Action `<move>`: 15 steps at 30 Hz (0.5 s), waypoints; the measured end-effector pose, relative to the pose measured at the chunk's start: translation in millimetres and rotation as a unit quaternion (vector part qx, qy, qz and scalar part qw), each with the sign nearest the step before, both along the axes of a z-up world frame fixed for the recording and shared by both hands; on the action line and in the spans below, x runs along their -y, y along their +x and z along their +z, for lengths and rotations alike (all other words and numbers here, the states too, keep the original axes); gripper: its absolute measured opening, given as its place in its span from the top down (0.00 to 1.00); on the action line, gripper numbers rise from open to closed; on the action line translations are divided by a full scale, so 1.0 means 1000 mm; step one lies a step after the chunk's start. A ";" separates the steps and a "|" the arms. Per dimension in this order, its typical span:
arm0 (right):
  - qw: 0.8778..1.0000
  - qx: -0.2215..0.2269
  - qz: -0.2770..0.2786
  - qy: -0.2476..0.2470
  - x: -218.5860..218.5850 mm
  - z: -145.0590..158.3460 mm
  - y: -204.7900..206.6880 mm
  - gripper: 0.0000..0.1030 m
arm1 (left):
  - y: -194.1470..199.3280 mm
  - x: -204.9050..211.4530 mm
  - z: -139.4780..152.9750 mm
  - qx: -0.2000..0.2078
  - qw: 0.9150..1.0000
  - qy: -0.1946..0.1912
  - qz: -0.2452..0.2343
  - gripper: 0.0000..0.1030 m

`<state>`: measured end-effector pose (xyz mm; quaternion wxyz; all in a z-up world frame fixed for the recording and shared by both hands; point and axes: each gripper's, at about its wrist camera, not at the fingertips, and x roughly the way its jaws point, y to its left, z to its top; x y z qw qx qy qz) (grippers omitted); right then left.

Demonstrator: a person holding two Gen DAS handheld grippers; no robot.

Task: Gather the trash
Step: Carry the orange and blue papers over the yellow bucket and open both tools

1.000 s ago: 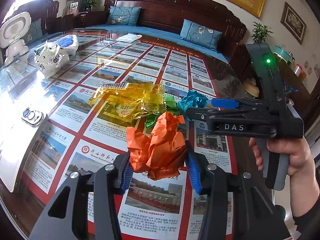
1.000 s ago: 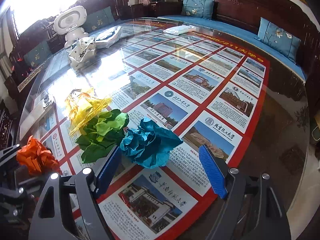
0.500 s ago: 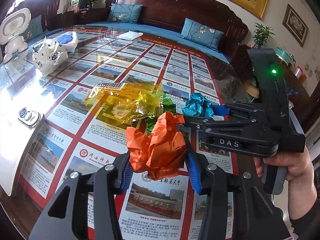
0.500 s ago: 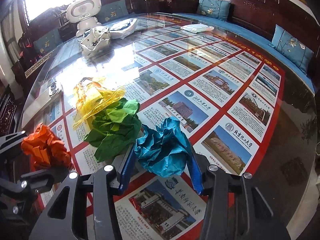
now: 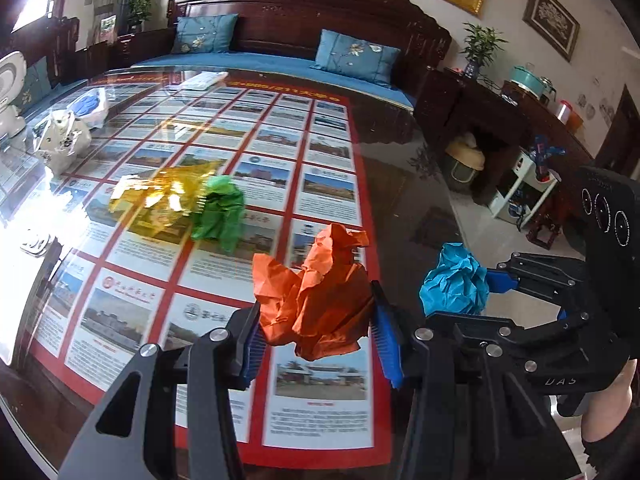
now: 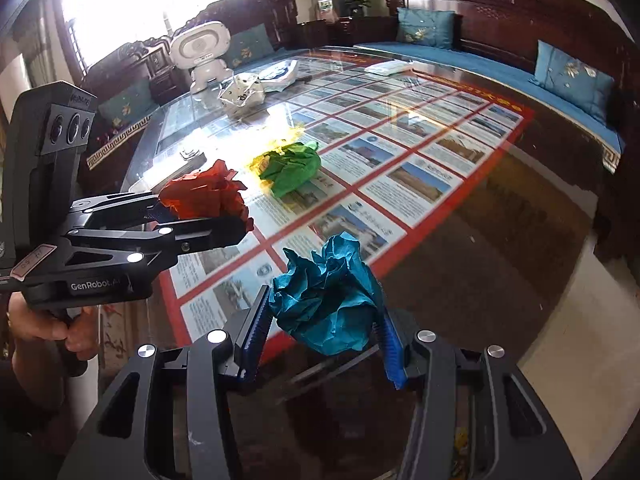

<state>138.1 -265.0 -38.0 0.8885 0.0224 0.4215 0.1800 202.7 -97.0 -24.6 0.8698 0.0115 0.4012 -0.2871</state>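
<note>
My left gripper (image 5: 318,340) is shut on a crumpled orange paper ball (image 5: 316,296) and holds it above the glass table; the ball also shows in the right wrist view (image 6: 204,196). My right gripper (image 6: 324,336) is shut on a crumpled blue paper ball (image 6: 328,300), lifted near the table's edge; it shows in the left wrist view (image 5: 456,284) too. A crumpled green paper (image 5: 220,212) and a yellow plastic wrapper (image 5: 160,196) lie side by side on the table, farther in.
The glass table (image 5: 400,184) covers a red poster of photo cards. A white patterned bag (image 5: 62,140), a bag with blue contents (image 5: 90,106) and a white toy robot (image 6: 202,54) stand at the far side. A wooden sofa (image 5: 304,40) lies beyond.
My right gripper closed on the blue ball and lifted it off the table. Both grippers have pulled back and risen toward the table's edge with their paper balls.
</note>
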 end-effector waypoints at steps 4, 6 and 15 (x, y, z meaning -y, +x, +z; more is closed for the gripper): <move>0.999 0.012 -0.048 -0.011 0.042 0.006 -0.044 0.53 | -0.022 0.048 -0.004 -0.022 0.998 -0.007 -0.056 0.54; 0.996 0.021 -0.078 -0.034 0.063 0.009 -0.065 0.53 | -0.032 0.075 -0.009 -0.044 0.995 -0.020 -0.088 0.54; 0.985 -0.013 -0.159 -0.073 0.146 -0.011 -0.127 0.53 | -0.084 0.203 -0.032 -0.070 0.975 0.021 -0.210 0.54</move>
